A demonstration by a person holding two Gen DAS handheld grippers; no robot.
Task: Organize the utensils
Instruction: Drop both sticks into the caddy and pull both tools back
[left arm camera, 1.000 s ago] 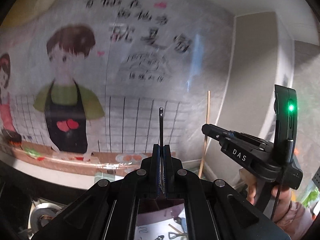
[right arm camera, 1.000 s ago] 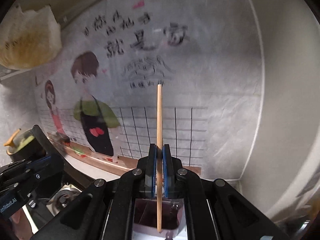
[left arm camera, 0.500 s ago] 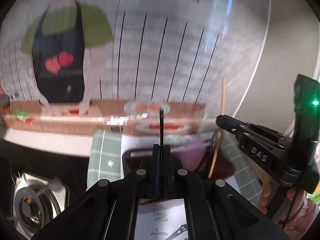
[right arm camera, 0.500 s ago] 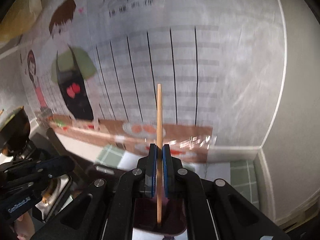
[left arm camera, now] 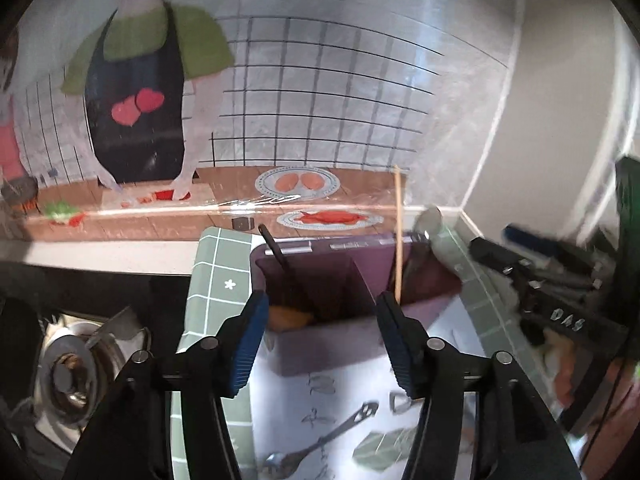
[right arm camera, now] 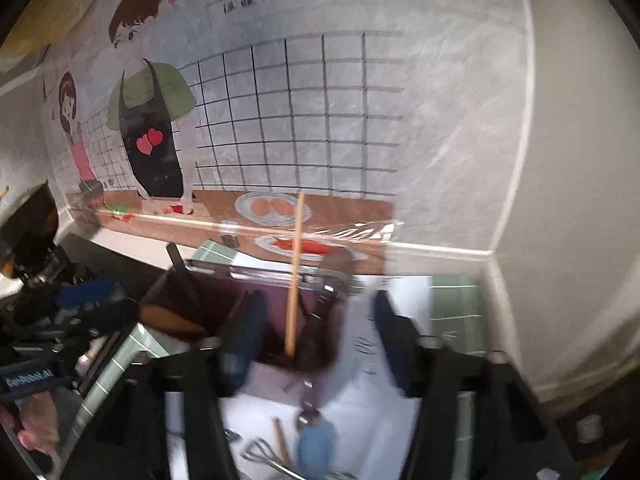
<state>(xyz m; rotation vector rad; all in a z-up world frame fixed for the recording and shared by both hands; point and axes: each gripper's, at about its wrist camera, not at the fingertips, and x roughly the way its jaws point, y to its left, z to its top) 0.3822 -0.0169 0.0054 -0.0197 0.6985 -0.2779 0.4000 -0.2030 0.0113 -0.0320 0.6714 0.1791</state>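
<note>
Facing us: purple holder [left arm camera: 320, 344] with black utensil [left arm camera: 280, 258] and chopstick [left arm camera: 398, 236]; spoon [left arm camera: 316, 446] before it; both our jaws released, empty.

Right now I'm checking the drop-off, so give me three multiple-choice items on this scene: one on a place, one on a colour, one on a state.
1. Where does the wooden chopstick stand?
A. in the purple holder's right compartment
B. flat on the paper
C. between the left gripper's jaws

2. What colour is the utensil holder?
A. green
B. purple
C. white

3. How do the left gripper's jaws stand?
A. shut on the black utensil
B. shut on nothing
C. open, holding nothing

Answers:
1. A: the stick rises upright from the compartment right of the divider.
2. B: its walls and front read purple in both views.
3. C: the blue pads sit wide apart, and the black utensil leans in the holder's left compartment.
</note>
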